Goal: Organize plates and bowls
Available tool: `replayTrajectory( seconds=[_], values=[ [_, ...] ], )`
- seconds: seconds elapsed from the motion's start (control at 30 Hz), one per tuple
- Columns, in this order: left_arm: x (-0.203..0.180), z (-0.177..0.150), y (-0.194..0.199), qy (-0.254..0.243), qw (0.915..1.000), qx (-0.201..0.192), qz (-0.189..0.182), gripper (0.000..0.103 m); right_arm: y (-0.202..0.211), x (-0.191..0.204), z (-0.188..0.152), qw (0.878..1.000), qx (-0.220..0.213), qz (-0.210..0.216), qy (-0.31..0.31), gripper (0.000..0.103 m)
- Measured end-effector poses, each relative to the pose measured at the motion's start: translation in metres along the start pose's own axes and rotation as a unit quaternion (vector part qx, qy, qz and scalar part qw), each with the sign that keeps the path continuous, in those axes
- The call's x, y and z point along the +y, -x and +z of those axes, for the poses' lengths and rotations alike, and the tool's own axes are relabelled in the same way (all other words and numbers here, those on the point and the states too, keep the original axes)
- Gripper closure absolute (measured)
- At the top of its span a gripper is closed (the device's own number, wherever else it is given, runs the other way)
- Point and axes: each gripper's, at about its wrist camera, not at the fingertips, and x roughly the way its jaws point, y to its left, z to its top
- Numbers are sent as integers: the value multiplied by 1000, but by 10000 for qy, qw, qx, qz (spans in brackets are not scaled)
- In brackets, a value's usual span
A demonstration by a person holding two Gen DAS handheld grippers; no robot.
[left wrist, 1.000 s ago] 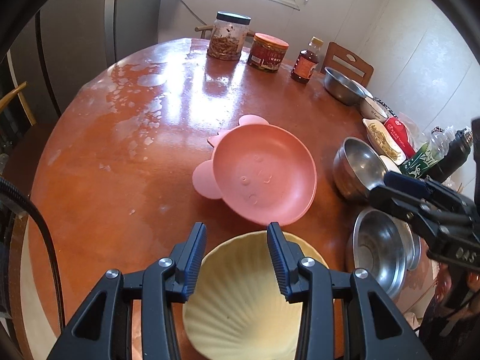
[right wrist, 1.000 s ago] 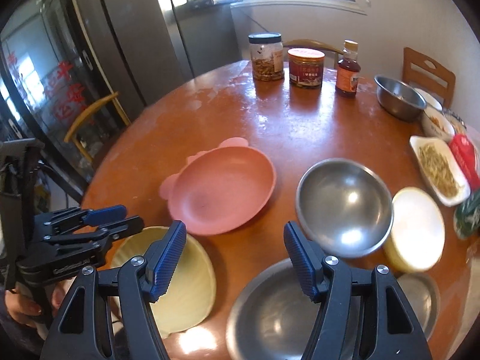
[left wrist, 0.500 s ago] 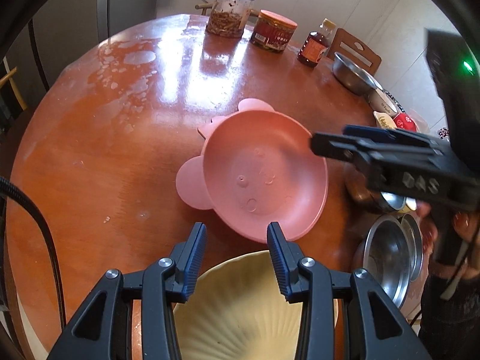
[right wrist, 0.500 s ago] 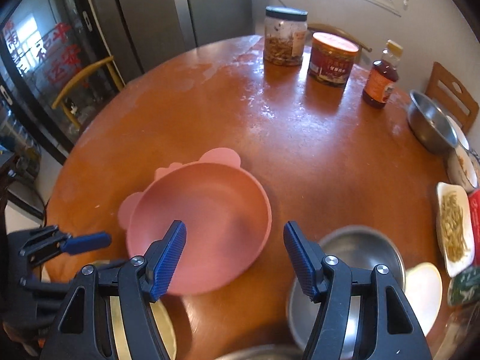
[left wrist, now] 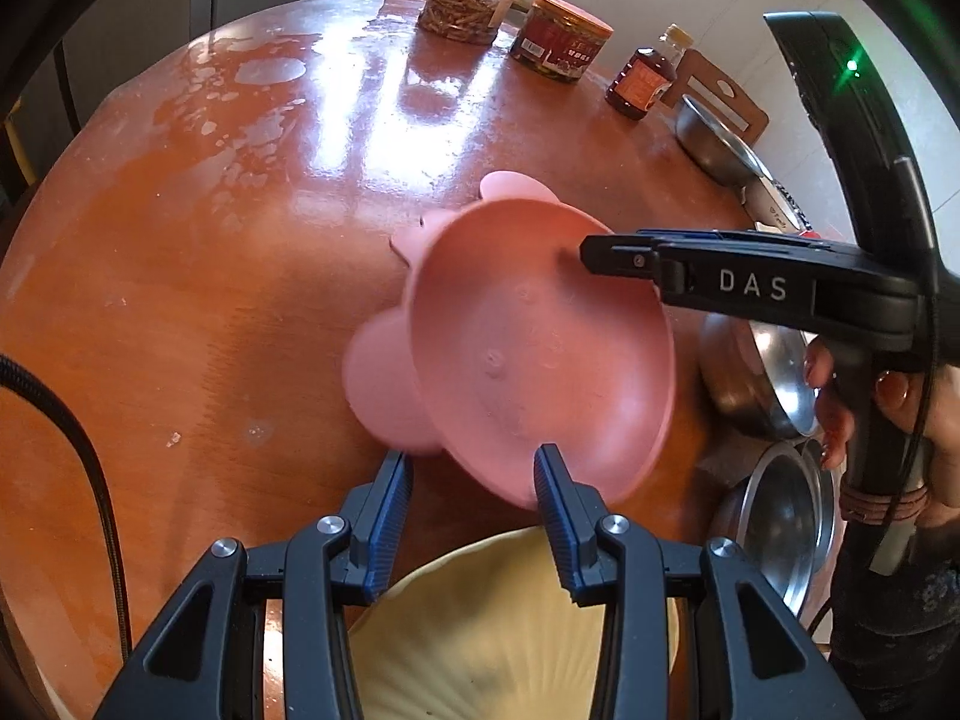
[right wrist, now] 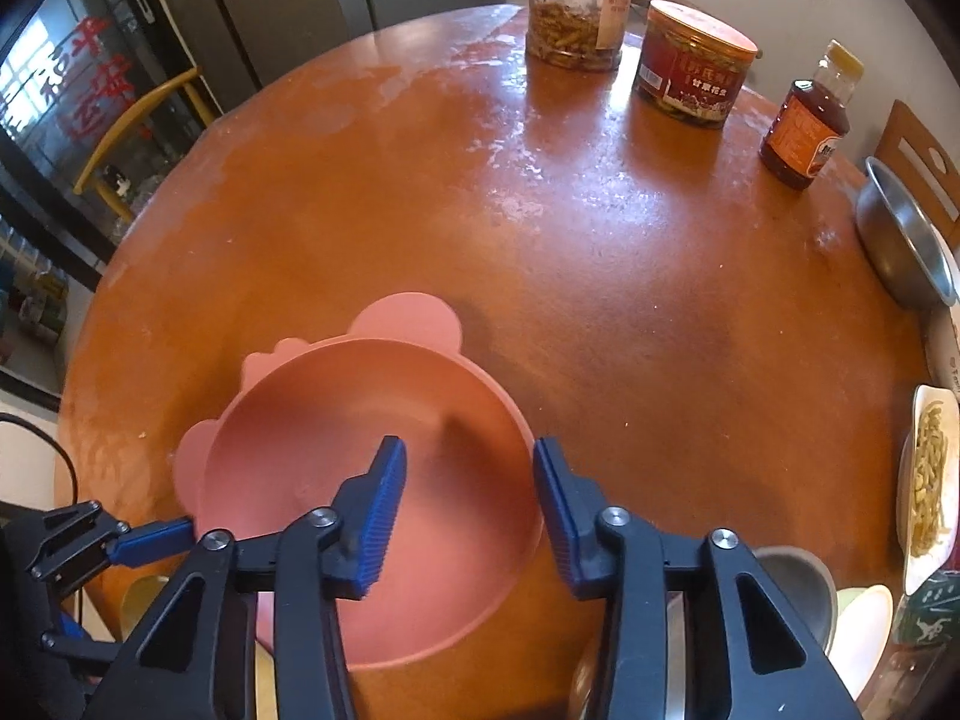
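Note:
A pink bowl with round ears (left wrist: 528, 372) (right wrist: 360, 480) is on the round wooden table, its right side tilted up. My right gripper (right wrist: 468, 510) straddles the bowl's right rim, one finger inside and one outside, jaws narrowed around it; it also shows in the left wrist view (left wrist: 600, 252). A cream shell-shaped plate (left wrist: 510, 630) lies at the near edge under my left gripper (left wrist: 474, 504), which is open and empty above it.
Steel bowls (left wrist: 774, 528) stand at the right of the pink bowl, another steel bowl (right wrist: 906, 240) at the far right. Two jars (right wrist: 576, 6) (right wrist: 690, 60) and a sauce bottle (right wrist: 804, 126) stand at the back. A white dish of food (right wrist: 927, 480) lies right.
My right gripper moved left and down onto the pink bowl's right rim and narrowed around it. The bowl has tipped up on that side. My left gripper stayed open over the cream plate.

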Motion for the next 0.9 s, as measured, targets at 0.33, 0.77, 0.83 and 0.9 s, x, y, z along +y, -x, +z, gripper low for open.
replayTrajectory(
  seconds=[0.33, 0.77, 0.83, 0.9],
  values=[
    [9, 7, -8, 37, 10000, -69, -30, 63, -12, -11, 4, 9996, 192, 0, -217, 66],
    [36, 25, 2, 399, 9984, -358, -191, 87, -1, -20, -5, 9975, -102, 324, -620, 90],
    [35, 23, 8, 401, 9981, -426, -187, 87, 4, -19, -5, 9970, -171, 390, -651, 90],
    [34, 21, 16, 379, 9979, -512, -147, 87, 10, -18, -7, 9962, -257, 474, -687, 90]
  ],
)
